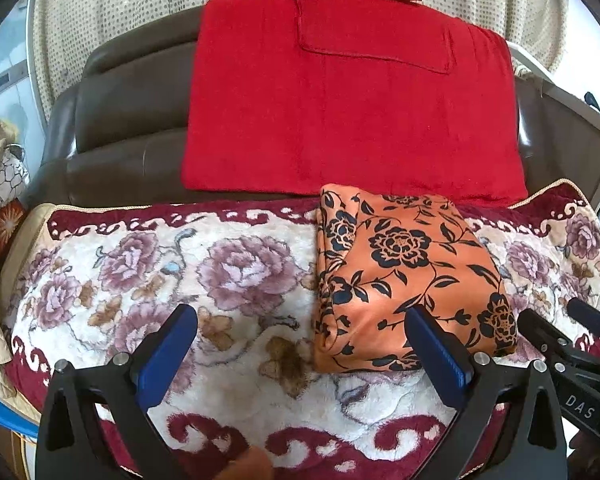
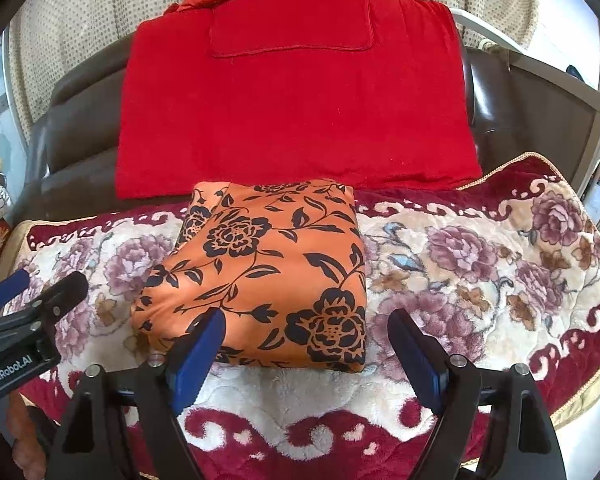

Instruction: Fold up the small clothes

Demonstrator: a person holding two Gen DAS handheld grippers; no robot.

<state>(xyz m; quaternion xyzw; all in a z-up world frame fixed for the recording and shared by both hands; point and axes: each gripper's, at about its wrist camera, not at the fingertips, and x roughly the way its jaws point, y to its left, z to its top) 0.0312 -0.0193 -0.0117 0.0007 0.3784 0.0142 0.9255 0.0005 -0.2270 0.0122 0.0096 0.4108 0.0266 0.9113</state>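
Apparently the folding is finishing: the orange flowered garment [image 2: 268, 272] is lying as a compact bundle near the back edge of the flowered blanket [image 2: 480, 280], while the left claw [image 1: 300, 356] and right claw [image 2: 306, 354] are hovering wide apart, gripping nothing.

Cloth on cloth, with hard matt tools

The folded orange garment [image 2: 276, 264] looks smooth with a slight sheen; the floral blanket [image 2: 480, 280] is plush and fuzzy, the red towel [image 2: 292, 112] a soft matt nap. The brown sofa [image 1: 132, 112] looks like glossy leather. Gripper fingers [image 1: 168, 356] are matt black plastic with blue ribbed pads.
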